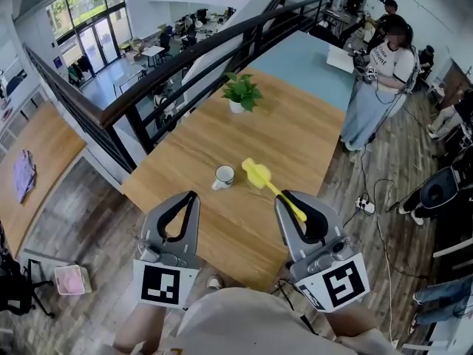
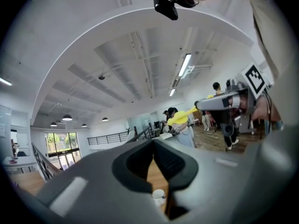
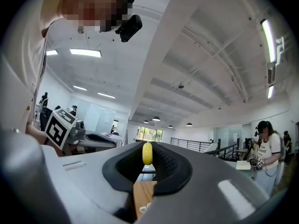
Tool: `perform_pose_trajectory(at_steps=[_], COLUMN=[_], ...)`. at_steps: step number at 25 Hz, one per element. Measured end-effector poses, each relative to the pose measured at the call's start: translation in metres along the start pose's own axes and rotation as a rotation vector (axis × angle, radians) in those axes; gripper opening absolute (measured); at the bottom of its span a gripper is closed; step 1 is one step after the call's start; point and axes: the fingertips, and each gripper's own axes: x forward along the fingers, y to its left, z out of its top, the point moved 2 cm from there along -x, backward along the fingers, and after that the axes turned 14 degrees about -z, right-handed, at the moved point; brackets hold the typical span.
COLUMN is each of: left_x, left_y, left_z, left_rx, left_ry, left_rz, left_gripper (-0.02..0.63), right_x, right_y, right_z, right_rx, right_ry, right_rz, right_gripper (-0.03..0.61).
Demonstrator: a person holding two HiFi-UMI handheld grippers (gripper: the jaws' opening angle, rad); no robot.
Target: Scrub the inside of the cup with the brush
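A white cup (image 1: 224,176) stands upright on the wooden table (image 1: 295,132), near its front half. My right gripper (image 1: 293,203) is shut on the handle of a yellow brush (image 1: 270,184), whose head points toward the cup and hangs just right of it. In the right gripper view the brush handle (image 3: 147,153) shows end-on between the pads. My left gripper (image 1: 194,197) is shut with nothing in it, held near the table's front edge, short of the cup. The cup (image 2: 158,197) shows small below the left jaws, and the brush (image 2: 181,117) far to the right.
A potted green plant (image 1: 241,93) stands at the table's far end. A black railing (image 1: 170,72) runs along the table's left side over a drop to a lower floor. A person (image 1: 380,80) stands at the far right; cables and a power strip (image 1: 365,205) lie on the floor.
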Motion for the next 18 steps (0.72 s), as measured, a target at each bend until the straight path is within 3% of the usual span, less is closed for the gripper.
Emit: perform_pose_trajectory(at_steps=[18], left_x=[-0.001], left_y=[0.001], left_z=[-0.006], left_rx=[-0.014], left_ry=[0.024], left_rz=[-0.007], left_gripper=[0.002], right_x=[0.008], right_y=[0.012], right_z=[-0.012], right_rx=[-0.005], right_ry=[0.010], right_rz=[0.012], right_gripper=[0.034])
